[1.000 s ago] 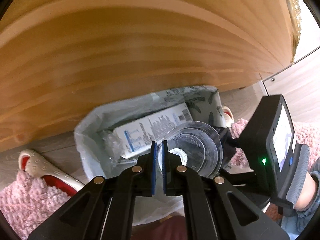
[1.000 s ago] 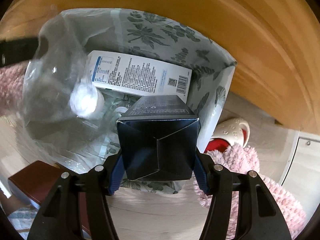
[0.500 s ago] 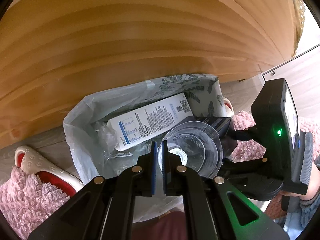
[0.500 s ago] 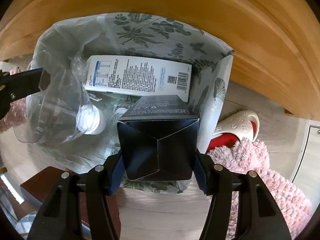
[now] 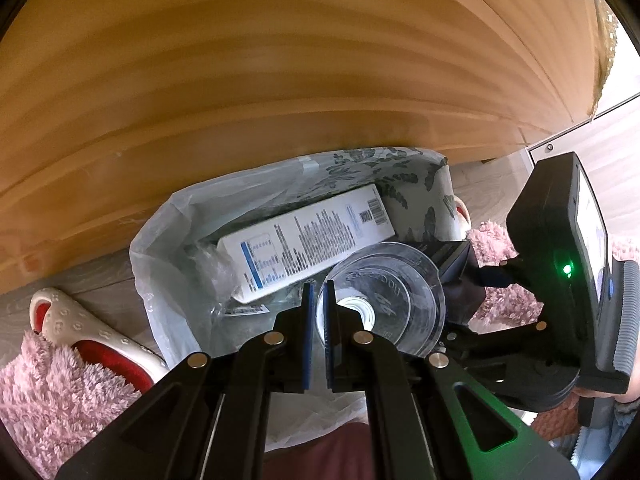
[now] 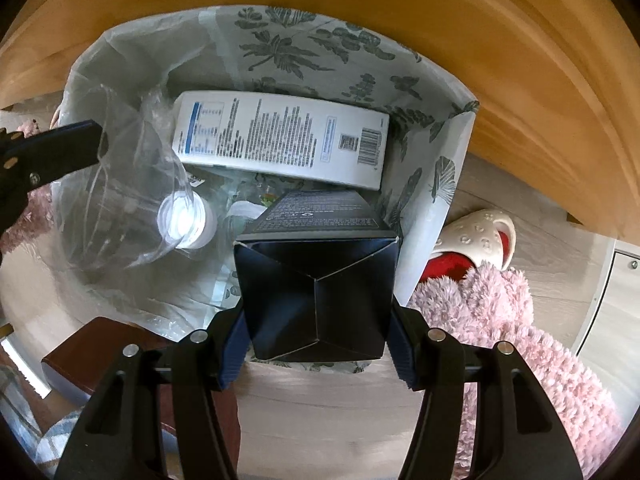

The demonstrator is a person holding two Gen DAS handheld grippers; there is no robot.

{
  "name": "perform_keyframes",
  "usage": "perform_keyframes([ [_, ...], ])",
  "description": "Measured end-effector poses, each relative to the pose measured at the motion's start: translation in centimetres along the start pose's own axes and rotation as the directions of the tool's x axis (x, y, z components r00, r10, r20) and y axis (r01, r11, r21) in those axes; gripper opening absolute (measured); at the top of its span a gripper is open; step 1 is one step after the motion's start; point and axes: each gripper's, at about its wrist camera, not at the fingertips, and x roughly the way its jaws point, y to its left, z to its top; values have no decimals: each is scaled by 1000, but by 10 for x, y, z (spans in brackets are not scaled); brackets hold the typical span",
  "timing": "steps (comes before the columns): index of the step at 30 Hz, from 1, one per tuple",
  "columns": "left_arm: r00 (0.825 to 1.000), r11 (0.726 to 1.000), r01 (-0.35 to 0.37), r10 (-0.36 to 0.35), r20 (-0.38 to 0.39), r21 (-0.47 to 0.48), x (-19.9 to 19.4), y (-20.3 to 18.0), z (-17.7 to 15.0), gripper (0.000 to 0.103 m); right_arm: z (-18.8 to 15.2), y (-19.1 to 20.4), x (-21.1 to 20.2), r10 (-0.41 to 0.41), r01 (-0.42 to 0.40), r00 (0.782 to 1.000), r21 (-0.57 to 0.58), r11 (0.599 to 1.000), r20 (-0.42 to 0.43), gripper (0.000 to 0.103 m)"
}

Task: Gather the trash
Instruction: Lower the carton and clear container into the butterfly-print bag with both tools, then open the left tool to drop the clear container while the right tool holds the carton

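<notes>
Both hand-held grippers are dropping closer to the lined bin (image 6: 440,184) — the right hand-held gripper (image 6: 316,344) is clamping the dark carton (image 6: 316,300) over its opening, the left hand-held gripper (image 5: 318,336) is pinching the clear bottle (image 5: 384,300) above the white box (image 5: 308,240).

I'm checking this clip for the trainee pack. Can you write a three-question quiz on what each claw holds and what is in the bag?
1. True or false: the right claw grips a dark box over the open trash bag.
2. What does the left claw pinch? A) a slipper B) a clear plastic bottle C) a white carton
3. Fill in: the long item with a barcode already lying inside the bag is a white ____.

Key
1. True.
2. B, the clear plastic bottle, cap end toward the bag.
3. Carton: the white carton lies against the far side.
</notes>
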Motion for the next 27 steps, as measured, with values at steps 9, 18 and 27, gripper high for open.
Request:
perform_keyframes([
  [9,1000,1000,10,-10,-19,25,7,-5,-3,2,7,-1,14,12,-11,1000,35,999,-13,58],
  [18,998,998,28,-25,-52,59,36,-16,-6,2,6,-19,22,68,-67,998,52,996,-14,58],
  [27,995,987,-33,48,-90,159,63,-28,-11,2,6,-26,30,92,-91,995,30,995,-25,58],
])
